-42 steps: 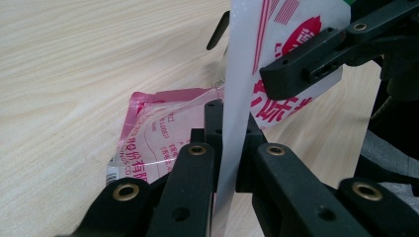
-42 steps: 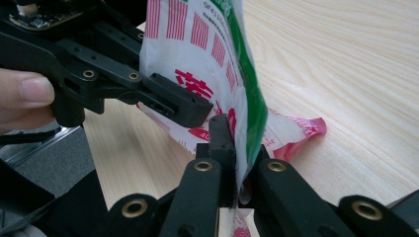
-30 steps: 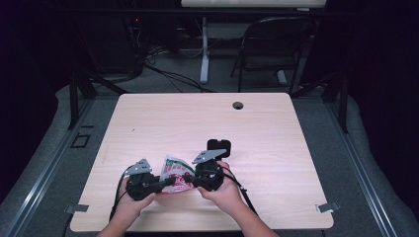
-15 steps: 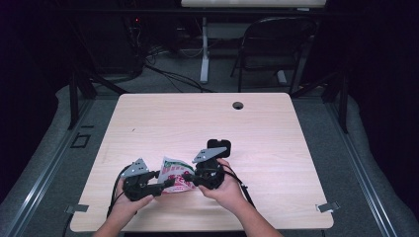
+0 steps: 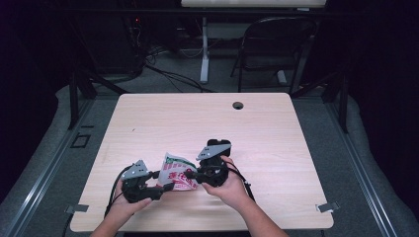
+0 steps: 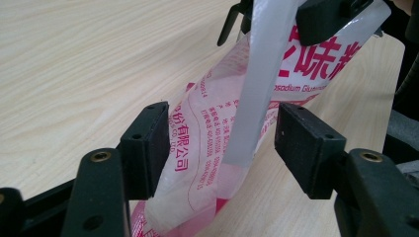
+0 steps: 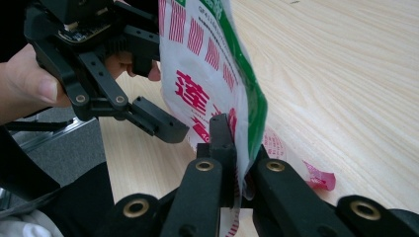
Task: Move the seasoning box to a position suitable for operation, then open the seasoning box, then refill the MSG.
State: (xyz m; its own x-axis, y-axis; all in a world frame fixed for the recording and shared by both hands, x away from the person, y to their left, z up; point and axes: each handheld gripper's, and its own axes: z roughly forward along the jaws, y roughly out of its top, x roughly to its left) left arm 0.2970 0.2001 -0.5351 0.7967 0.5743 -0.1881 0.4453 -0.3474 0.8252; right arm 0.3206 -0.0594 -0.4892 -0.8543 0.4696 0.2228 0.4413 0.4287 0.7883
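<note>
The right gripper (image 7: pixel 232 163) has its jaws pressed together on the edge of a thin plastic packet (image 7: pixel 212 74), pinching the film near one end. The left gripper (image 6: pixel 222 143) stands with its jaws spread, one pad on each side of the packet; the left pad looks to be touching the film and the right pad stands clear of it (no pinch is made here).

In the high view, the packet (image 5: pixel 177 172) hangs between the two grippers, just above the near part of the table (image 5: pixel 296 148).

Handling, as a judgement: the packet is light, limp film that creases and folds readily, and its glossy surface is likely slippery. Take hold at the flat sealed edge or a corner, where the film lies doubled and gives the pads most to bite on.
</note>
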